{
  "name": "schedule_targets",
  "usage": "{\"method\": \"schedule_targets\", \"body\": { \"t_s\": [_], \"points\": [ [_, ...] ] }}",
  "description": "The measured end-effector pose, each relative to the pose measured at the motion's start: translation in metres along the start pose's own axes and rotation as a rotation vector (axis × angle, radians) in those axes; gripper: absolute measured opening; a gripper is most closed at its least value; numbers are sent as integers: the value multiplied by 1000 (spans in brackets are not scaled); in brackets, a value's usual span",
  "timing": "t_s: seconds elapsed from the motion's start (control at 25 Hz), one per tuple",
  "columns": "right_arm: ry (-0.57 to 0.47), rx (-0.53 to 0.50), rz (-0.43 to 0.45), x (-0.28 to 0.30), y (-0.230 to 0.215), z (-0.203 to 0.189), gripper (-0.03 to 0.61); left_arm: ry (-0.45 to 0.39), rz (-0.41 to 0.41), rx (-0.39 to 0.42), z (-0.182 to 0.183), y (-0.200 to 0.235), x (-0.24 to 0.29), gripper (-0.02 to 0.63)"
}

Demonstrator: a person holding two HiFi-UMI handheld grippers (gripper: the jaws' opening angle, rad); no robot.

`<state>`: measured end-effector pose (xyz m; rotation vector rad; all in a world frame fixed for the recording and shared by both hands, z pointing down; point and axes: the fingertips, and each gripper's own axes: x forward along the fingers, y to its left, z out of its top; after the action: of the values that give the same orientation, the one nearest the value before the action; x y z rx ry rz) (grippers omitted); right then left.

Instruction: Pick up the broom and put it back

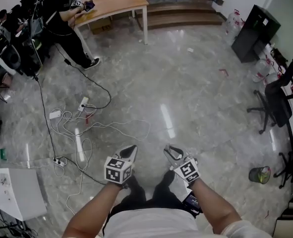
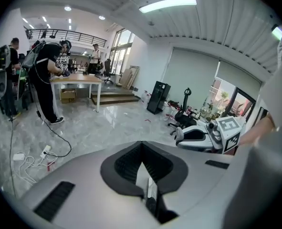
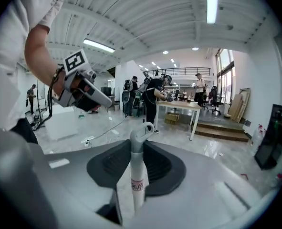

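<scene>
While the right gripper (image 1: 172, 152) pinches the grey plastic broom handle with a hanging loop and a white label (image 3: 137, 173) between its 2 jaws, the pick-up looks done and the carrying step is in hand. The grip sits just under the loop, which stands clear of the pads. The rest of the shaft and the bristle head show in no view. Just beside it, the left gripper (image 1: 128, 152) has its 2 jaws pressed together at the tips with nothing held, so 1 tool alone bears the broom. Both hang in front of the person's waist, over the grey marble floor (image 1: 186, 93).

Further out, white cables and power strips (image 1: 82, 128) sprawl toward the floor's left edge. A small green bin (image 1: 260, 174) and a black office chair (image 1: 271, 108) stand along its right edge. At the far edge, a person in black (image 1: 62, 14) works beside a wooden table with white legs (image 1: 119, 1).

Nothing in view marks the broom's place, so the next move calls for finding it, likely a hook or a wall, given the loop. It then calls for walking there clear of the cables, with the pinch kept firm, since a long shaft can swing under a grip so near its end.
</scene>
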<state>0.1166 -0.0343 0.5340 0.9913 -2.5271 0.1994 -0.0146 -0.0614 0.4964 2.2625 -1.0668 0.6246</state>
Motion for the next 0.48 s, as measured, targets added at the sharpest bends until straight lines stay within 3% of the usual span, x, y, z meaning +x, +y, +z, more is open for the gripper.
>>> {"method": "schedule_targets", "body": {
  "t_s": [0.32, 0.48],
  "points": [
    [-142, 149, -41, -39, 12, 121, 86, -198, 6, 36, 82, -23, -75, 5],
    [-226, 158, -37, -47, 29, 195, 86, -310, 33, 67, 124, -31, -109, 3]
  ]
}}
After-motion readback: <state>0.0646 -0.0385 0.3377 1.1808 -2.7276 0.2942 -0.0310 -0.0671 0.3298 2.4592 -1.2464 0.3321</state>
